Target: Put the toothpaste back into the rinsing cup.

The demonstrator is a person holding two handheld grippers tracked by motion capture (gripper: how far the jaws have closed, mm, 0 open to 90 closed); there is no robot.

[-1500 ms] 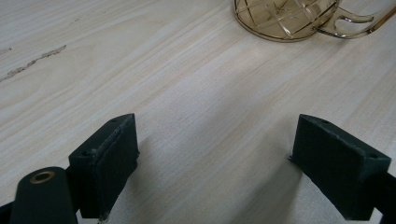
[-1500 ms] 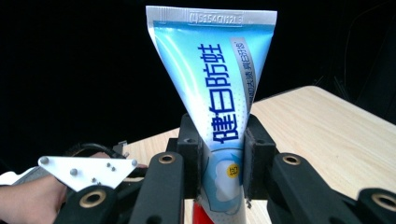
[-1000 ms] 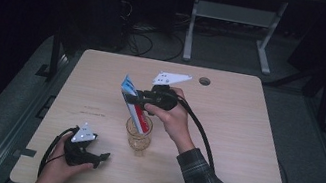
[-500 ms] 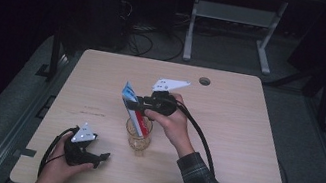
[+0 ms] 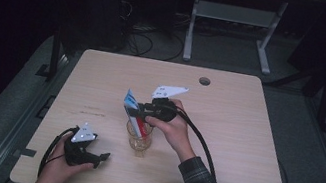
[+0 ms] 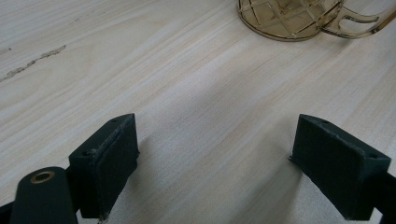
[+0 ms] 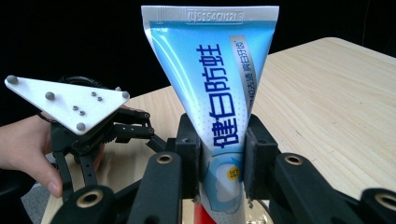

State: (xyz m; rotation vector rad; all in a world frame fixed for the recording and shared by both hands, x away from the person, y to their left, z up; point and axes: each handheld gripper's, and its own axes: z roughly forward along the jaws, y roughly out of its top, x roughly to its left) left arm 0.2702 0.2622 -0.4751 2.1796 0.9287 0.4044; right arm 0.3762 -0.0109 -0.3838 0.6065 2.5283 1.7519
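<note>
Near the middle of the tabletop point(image 5: 244, 136), the right gripper point(image 5: 143, 112) pinched a blue toothpaste tube point(image 7: 212, 88) between its jaws, the tube's lower end inside an amber glass mug point(image 5: 138, 137). Near the front-left edge, the left gripper point(image 5: 97, 157) rested low over the wood, jaws spread with nothing between them.

Blue toothpaste tube point(image 7: 219, 102) upright in amber glass mug point(image 5: 138, 137)
</note>
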